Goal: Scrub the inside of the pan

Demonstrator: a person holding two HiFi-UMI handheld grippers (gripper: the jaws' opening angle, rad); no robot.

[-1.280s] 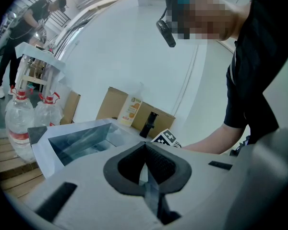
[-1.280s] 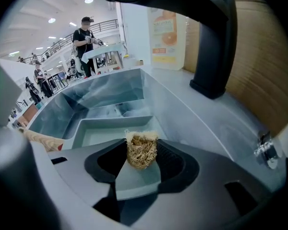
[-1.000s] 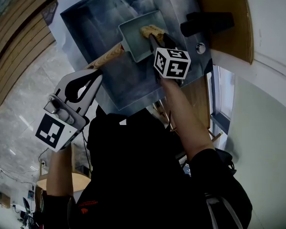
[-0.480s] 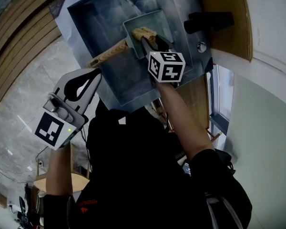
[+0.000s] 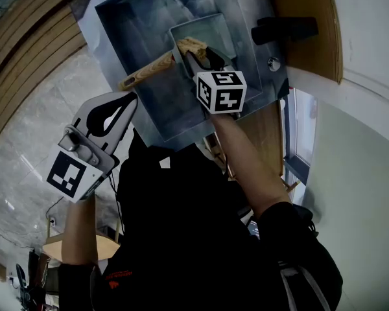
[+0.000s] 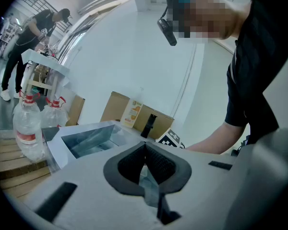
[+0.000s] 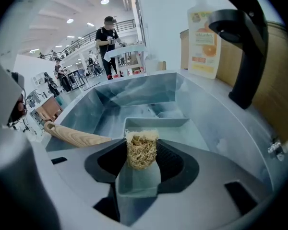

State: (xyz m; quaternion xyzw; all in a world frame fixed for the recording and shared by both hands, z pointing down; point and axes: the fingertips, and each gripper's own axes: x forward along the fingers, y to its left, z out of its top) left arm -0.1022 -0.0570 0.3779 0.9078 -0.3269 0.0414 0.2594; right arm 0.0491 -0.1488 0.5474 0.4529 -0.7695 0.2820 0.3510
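A grey rectangular pan with a wooden handle lies inside the steel sink. My right gripper is shut on a tan fibrous scrubber, at the pan's near corner by the handle. In the right gripper view the scrubber stands up between the jaws, with the pan just beyond it and the handle to the left. My left gripper hangs outside the sink, below the handle's end. Its pads meet with nothing between them.
A black faucet and an orange-labelled soap bottle stand on the wooden counter right of the sink. Plastic water bottles stand left of the sink. Other people stand far off in the hall.
My right gripper has slid the scrubber across the pan toward the handle corner. The left gripper has stayed about where it was.
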